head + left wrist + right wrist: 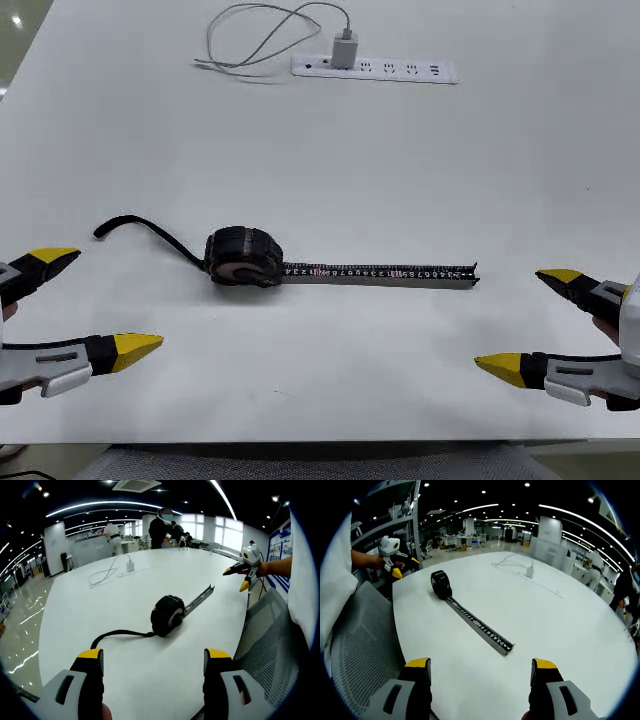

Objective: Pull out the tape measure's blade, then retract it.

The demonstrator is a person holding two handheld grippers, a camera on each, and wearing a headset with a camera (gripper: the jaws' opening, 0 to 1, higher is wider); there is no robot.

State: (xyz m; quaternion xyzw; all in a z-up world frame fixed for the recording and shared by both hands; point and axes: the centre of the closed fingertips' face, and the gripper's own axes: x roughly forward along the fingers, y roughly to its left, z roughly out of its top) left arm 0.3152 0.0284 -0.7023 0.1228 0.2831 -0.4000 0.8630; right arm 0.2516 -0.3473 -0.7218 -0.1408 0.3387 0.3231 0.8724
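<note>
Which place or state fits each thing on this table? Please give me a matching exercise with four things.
Things:
1. tape measure case
2. blade
3. wrist strap
4. power strip

Places or states:
a. white, farthest from the person, with a charger plugged in
b. pulled out, lying flat
c. black, curling away on the case's left in the head view
d. dark, rounded, between strap and blade

Pairs: 1-d, 2-b, 3-c, 4-a

We see the black tape measure [243, 258] standing on its base on the white table [400, 150], its marked blade [380, 272] drawn out flat to the right, its black strap [140, 228] curling off to the left.
</note>
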